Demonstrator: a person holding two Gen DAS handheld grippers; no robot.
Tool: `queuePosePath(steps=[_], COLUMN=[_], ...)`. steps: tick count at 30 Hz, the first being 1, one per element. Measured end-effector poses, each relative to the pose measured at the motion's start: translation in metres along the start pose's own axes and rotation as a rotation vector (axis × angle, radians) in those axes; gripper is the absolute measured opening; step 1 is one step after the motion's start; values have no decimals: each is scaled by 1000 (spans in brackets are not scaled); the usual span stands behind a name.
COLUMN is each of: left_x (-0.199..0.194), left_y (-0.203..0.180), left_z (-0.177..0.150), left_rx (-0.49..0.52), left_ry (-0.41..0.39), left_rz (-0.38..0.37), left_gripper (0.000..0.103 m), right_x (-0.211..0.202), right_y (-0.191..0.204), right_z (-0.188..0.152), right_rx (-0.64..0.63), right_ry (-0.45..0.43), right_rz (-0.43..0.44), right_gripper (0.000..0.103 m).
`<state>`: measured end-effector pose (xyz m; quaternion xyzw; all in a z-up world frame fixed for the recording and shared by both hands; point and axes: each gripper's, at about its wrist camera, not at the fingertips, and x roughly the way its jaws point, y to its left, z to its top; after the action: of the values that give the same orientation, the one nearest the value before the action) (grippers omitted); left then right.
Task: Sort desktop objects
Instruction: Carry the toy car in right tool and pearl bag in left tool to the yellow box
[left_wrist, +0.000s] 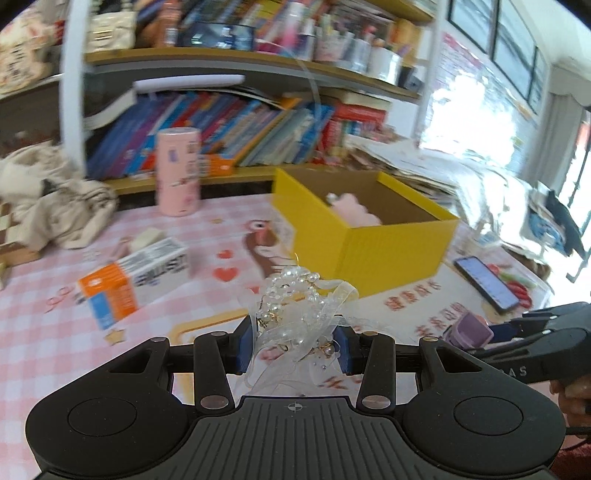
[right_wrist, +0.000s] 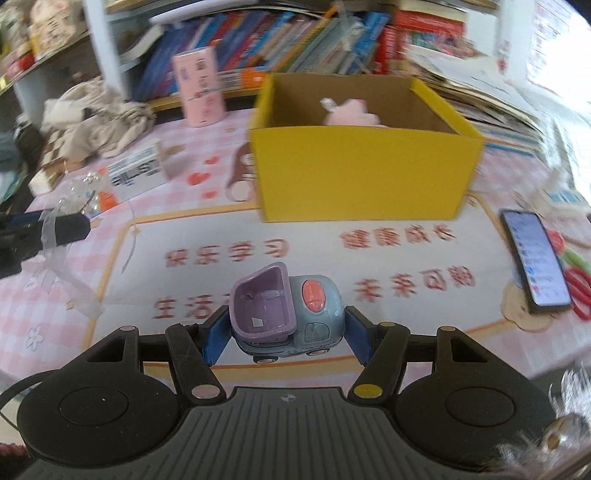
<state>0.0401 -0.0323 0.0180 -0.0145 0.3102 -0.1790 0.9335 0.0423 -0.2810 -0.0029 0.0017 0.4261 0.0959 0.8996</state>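
One worktop (right_wrist: 303, 236), covered by a pink checked cloth with a printed mat, is seen in both views, backed by shelves of books (left_wrist: 229, 125). One open yellow box (right_wrist: 365, 170) stands towards the back of the worktop, and one pink soft item (right_wrist: 351, 112) is seen lying inside it. One pink canister (left_wrist: 178, 170) stands upright to the left of the box, near a heap of beige cloth (left_wrist: 48, 195). One orange and white carton (left_wrist: 133, 280) lies on its side in front of the canister. One phone (right_wrist: 535, 258) lies face up to the right of the box, with red scissors (right_wrist: 578, 291) just beside it. One toy truck (right_wrist: 286, 314), grey-blue with a purple tipper, is gripped between the jaws of the right gripper (right_wrist: 282, 332). One pearl and ribbon ornament (left_wrist: 295, 317) is clamped in the jaws of the left gripper (left_wrist: 293, 343). The hand (left_wrist: 570, 395) on the right gripper is shown only in the left wrist view; the truck's whole body is shown only in the right wrist view.
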Motion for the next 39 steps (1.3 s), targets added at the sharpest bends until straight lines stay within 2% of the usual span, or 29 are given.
queuePosePath(steps=[8, 21, 28, 39], left_x=[25, 61, 75, 100], left_y=[-33, -69, -84, -102], left_z=[11, 42, 74, 140], left_rx=[49, 64, 85, 156], left_ry=[18, 1, -64, -201], left_rz=[-68, -93, -81, -2], left_gripper=[42, 42, 42, 42], right_x=[-3, 4, -2, 9], right_y=[-34, -72, -89, -117], right_z=[2, 34, 76, 157], right_rx=[44, 18, -21, -101], right_ry=[-3, -19, -131, -285], right_rz=[-30, -2, 51, 101], right_gripper=[62, 62, 62, 62])
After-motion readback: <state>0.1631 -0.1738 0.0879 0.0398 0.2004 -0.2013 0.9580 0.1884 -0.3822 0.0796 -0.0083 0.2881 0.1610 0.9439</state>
